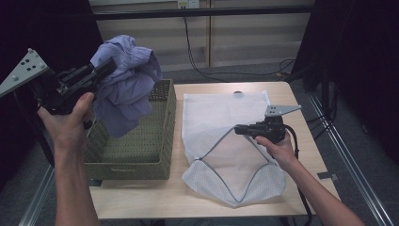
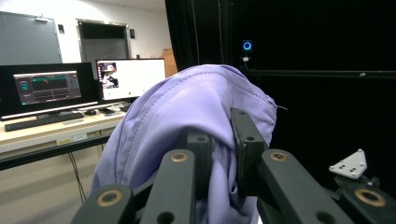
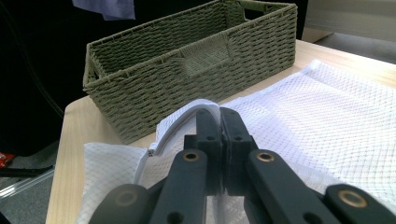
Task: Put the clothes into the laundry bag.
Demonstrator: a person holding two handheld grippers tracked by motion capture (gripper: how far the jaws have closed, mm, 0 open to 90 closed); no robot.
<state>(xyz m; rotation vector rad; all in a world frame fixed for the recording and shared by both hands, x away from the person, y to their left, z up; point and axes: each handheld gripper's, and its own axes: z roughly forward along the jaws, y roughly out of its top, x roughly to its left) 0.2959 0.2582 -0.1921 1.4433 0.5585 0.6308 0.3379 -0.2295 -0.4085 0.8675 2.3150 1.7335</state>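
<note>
While the left hand-held gripper (image 1: 101, 70) holds the purple garment (image 1: 124, 87) high above the basket (image 1: 160, 155), the right hand-held gripper (image 1: 239, 128) waits low over the mesh bag (image 1: 221, 110) on the table (image 1: 155, 197). In the left gripper view the jaws are closed on a thick fold of the garment (image 2: 187, 116), and the rest of the cloth hangs down toward the basket. In the right gripper view the jaws are pressed together on the white zipper edge of the mesh bag (image 3: 327, 107), lifting it a little, with the basket (image 3: 187, 79) just behind.

The relation that matters, in my judgement, is this: the bag's mouth lies to the right of the garment and lower, near the front edge of the table, and it opens toward the person. The bag's long axis runs from the person away across the table. The right hand is the nearer one to the mouth and already keeps it; the left hand is well apart from it. So the garment probably must travel right and down, then go in along the bag's length.
</note>
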